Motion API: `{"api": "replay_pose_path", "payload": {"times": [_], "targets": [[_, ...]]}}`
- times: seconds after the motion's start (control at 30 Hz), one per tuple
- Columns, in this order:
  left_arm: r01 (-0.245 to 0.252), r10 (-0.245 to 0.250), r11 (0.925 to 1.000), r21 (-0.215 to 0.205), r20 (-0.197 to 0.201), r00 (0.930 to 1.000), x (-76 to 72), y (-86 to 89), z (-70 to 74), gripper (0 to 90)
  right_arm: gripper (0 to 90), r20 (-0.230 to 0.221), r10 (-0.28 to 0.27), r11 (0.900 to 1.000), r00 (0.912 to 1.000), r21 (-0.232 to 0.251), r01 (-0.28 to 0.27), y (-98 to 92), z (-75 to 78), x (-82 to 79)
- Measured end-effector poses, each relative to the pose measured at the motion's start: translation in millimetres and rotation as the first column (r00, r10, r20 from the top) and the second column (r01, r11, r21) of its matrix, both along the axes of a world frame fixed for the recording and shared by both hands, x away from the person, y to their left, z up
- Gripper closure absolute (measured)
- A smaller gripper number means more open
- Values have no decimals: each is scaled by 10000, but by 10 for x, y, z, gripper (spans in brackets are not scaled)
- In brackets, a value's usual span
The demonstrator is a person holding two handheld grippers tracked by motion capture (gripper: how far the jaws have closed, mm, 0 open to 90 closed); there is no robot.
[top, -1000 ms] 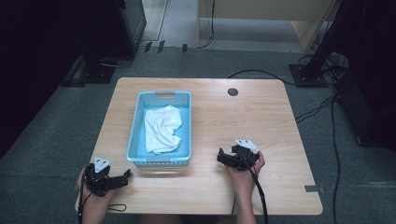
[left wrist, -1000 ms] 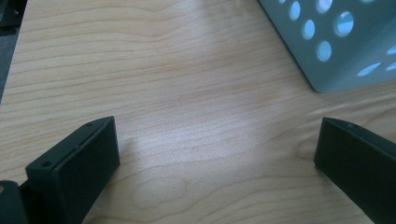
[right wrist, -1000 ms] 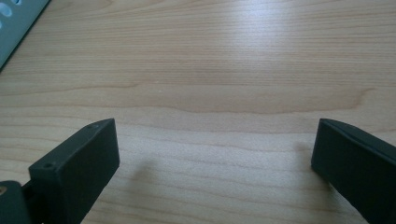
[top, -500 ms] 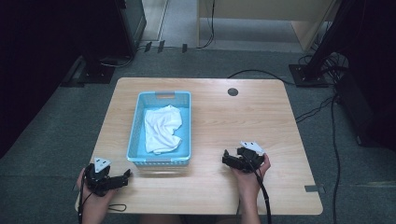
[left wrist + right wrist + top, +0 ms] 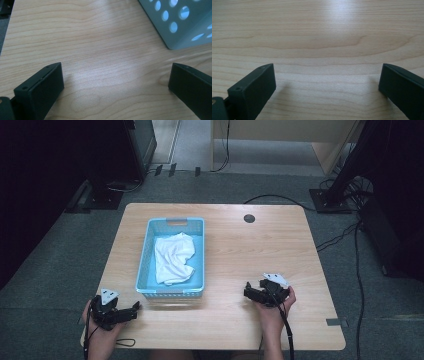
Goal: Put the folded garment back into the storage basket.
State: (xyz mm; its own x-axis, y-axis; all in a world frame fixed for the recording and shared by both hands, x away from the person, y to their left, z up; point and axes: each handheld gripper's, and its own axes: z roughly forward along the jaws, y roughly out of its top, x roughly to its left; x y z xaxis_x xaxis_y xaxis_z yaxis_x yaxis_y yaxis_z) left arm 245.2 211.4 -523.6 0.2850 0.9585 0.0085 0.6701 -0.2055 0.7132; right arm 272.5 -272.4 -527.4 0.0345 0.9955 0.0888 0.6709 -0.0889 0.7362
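A light wooden tabletop [image 5: 225, 245] holds a pale blue perforated plastic basket [image 5: 146, 265] containing crumpled white cloth [image 5: 172, 257]. The left gripper [image 5: 134, 307] and right gripper [image 5: 247, 291] rest near the front edge, fingers spread apart, empty

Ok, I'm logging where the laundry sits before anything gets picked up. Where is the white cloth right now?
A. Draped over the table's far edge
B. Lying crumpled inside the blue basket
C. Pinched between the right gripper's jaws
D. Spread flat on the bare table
B: the high view shows the white cloth bunched up inside the blue basket, while both grippers rest open near the table's near edge.
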Motion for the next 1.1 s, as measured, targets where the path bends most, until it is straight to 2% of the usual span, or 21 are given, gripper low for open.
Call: {"api": "replay_pose_path", "payload": {"times": [1.1], "targets": [[-2,2,10000,2,3,10000,0,0,0,0,3,-152,-673,9971,9976,-360,667,-353,-7,-125]]}}
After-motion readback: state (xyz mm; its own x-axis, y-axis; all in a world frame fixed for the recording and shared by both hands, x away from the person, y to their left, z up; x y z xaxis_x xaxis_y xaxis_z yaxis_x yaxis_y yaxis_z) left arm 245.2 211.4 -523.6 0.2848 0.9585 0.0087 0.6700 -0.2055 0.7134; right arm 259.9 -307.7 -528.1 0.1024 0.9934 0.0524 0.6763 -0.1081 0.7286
